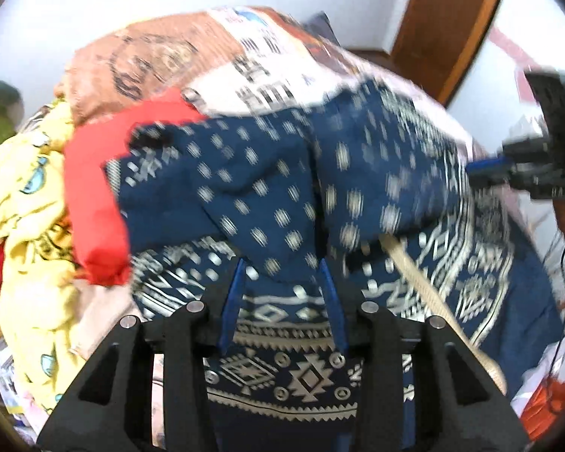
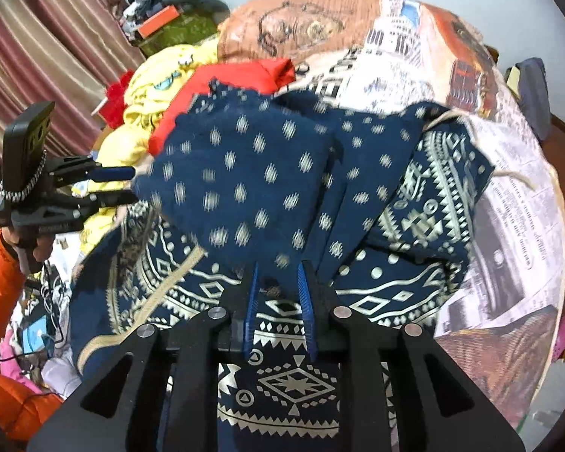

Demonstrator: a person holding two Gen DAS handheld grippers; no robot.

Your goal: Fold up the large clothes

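At the bottom of each wrist view, your gripper fingers rise toward frame centre over the navy patterned garment point(image 1: 290, 196). Your left gripper point(image 1: 284, 275) has its blue pads a moderate gap apart, with a fold of the dotted navy cloth hanging down between the tips; blur keeps you from telling whether the pads pinch it. Your right gripper point(image 2: 280, 278) shows a narrower gap, its tips right at the lower edge of the lifted dotted fold point(image 2: 245, 188), and again you cannot tell if the cloth is clamped.

Below the tips, the garment's geometric border point(image 2: 293, 380) lies flat across the lower middle of the frame, with a beige cord point(image 1: 425, 293) running diagonally toward the lower right in the left view.

Further up, the garment spreads over a newsprint-patterned bedspread point(image 2: 508, 196); its print is lettering you cannot read. A red garment point(image 1: 98, 196) and a yellow cartoon-print cloth point(image 1: 22, 203) crowd the left of the left view, touching the navy one's left edge. Bare bedspread lies at the right of the right view, up to the bed's edge.

Farthest off, a striped curtain point(image 2: 49, 49) fills the upper left of the right view, and a wooden door frame point(image 1: 455, 26) the upper right of the left view.
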